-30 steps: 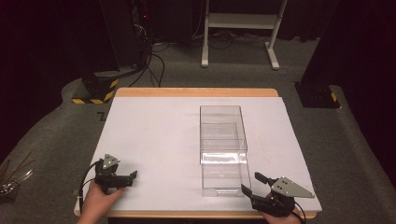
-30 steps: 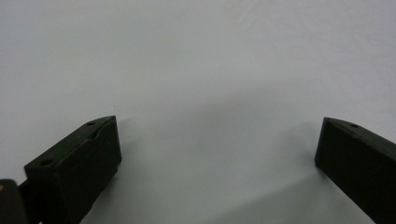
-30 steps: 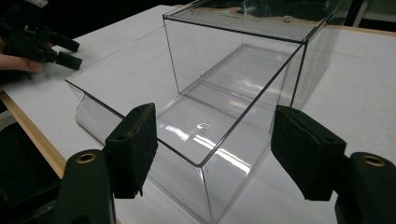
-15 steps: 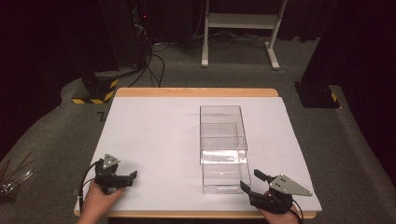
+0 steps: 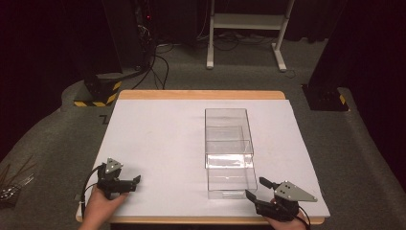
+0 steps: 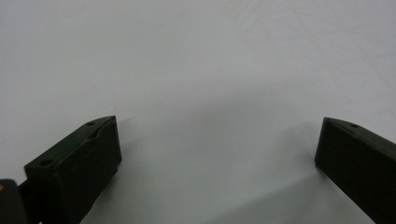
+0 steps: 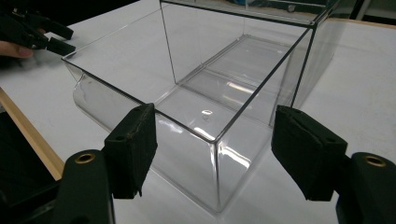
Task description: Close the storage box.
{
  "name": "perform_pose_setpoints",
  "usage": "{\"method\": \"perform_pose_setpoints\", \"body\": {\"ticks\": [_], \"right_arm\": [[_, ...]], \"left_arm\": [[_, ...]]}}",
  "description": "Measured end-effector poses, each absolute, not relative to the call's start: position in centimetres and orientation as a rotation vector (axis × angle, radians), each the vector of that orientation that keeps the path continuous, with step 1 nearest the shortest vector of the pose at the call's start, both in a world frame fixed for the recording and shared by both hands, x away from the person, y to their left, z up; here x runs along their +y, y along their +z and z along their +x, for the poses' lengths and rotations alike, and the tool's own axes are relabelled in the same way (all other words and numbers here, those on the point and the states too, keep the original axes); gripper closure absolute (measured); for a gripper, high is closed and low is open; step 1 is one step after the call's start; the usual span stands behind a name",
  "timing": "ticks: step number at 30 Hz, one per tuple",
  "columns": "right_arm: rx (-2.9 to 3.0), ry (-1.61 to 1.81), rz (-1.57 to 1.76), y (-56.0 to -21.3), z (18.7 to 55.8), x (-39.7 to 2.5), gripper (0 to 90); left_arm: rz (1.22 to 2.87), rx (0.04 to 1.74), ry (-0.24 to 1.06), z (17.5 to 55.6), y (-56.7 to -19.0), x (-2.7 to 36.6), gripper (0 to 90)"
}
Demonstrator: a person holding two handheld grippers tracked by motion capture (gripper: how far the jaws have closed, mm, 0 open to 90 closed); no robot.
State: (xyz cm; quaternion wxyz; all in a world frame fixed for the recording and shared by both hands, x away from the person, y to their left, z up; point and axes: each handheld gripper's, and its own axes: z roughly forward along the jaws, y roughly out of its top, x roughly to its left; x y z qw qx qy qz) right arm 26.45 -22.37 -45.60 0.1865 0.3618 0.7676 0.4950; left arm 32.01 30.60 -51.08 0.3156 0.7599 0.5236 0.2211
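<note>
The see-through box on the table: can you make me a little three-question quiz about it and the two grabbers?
1. True or false: the clear box has something inside it.
2. Which gripper is nearer the clear box: A) the left gripper or B) the right gripper?
3. Fill in: in the right gripper view, the jaws stand wide apart, and a ______ of the box sits between them.

Key
1. False. It looks empty.
2. B. It sits just beside the near end of the box, while the left gripper rests on the white table cover, well apart.
3. Corner.
</note>
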Motion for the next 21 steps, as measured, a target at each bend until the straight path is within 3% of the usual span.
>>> {"method": "perform_pose_setpoints", "body": {"ticks": [21], "right_arm": [[2.202, 1.336, 1.005, -46.15, 26.67, -21.97, 32.3]], "left_arm": [[2.002, 1.379, 0.582, 32.01, -51.08, 30.6, 0.5]]}}
